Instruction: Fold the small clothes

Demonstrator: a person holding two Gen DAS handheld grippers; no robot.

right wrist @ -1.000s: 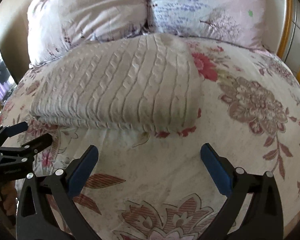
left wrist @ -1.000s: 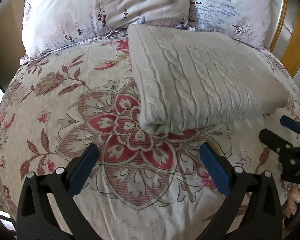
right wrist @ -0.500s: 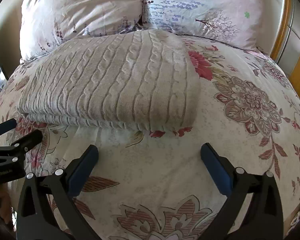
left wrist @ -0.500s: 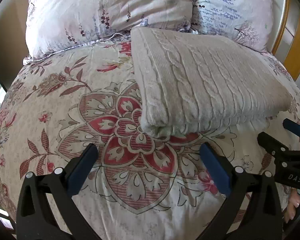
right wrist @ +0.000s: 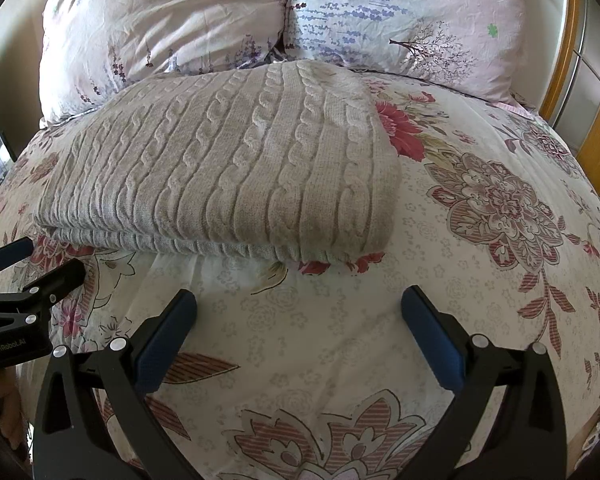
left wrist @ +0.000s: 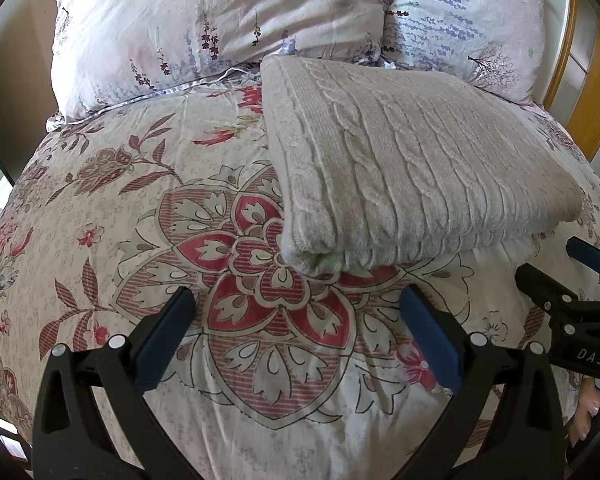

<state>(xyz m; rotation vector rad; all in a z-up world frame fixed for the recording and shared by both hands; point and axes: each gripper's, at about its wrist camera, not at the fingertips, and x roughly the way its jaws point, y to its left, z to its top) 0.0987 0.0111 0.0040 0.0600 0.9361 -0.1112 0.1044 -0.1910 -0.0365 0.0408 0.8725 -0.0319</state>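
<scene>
A beige cable-knit sweater [left wrist: 400, 168] lies folded in a neat rectangle on the floral bedspread [left wrist: 140, 220], just in front of the pillows. It also shows in the right wrist view [right wrist: 236, 168]. My left gripper [left wrist: 296, 312] is open and empty, hovering a little short of the sweater's near left corner. My right gripper [right wrist: 298, 312] is open and empty, just short of the sweater's near right edge. Each gripper appears at the edge of the other's view: the right gripper [left wrist: 556, 272], the left gripper [right wrist: 40, 268].
Two floral pillows [left wrist: 220, 24] [left wrist: 460, 20] lie at the head of the bed behind the sweater. A wooden bed frame [left wrist: 596, 80] runs along the right. The bedspread [right wrist: 500, 220] extends right of the sweater.
Both grippers have drawn back slightly and risen, so the sweater sits a bit farther off. The sweater has not moved and both grippers stay open.
</scene>
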